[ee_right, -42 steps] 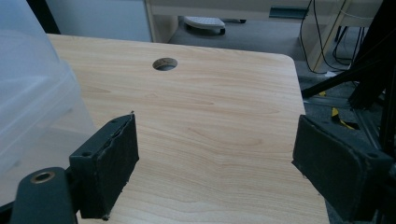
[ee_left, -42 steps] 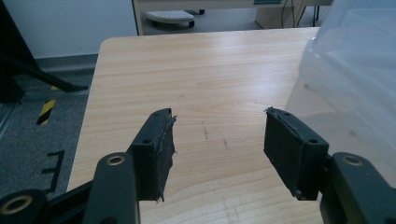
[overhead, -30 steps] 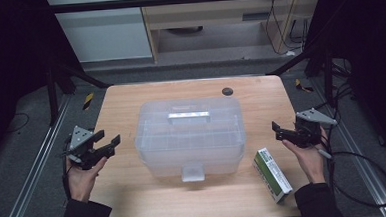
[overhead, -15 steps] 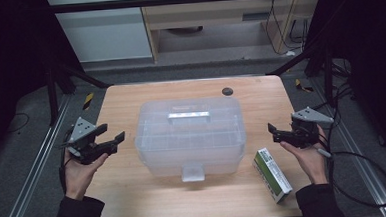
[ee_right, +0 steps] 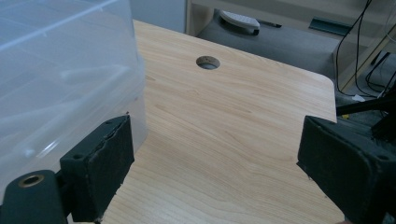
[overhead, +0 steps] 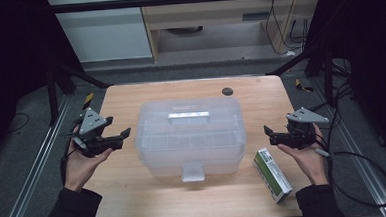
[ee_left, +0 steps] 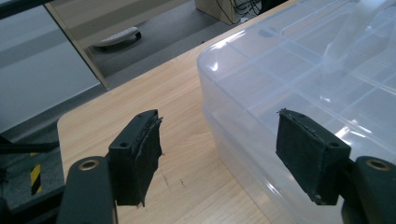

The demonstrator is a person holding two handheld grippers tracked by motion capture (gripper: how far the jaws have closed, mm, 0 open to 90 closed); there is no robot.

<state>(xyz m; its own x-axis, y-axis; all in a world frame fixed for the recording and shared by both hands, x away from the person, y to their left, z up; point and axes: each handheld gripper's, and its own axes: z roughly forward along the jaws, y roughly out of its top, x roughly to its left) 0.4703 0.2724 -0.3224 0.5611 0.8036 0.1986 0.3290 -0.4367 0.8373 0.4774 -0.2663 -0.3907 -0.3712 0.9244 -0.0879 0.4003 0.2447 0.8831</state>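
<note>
Clear plastic storage box [overhead: 190,136] with lid, mid tabletop [overhead: 136,201], between left claw [overhead: 118,137] and right claw [overhead: 268,136], both wide, empty. Likely light, slick, flexing walls; grip lid handle [overhead: 189,117] or front latch [overhead: 192,171]

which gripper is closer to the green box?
Right. The right gripper hovers just above and beside the green box; the left gripper is across the clear bin.

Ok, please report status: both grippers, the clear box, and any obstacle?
Left gripper open, right gripper open, both empty. Clear box closed, mid-table, untouched. Green carton beside right hand, not blocking.
</note>
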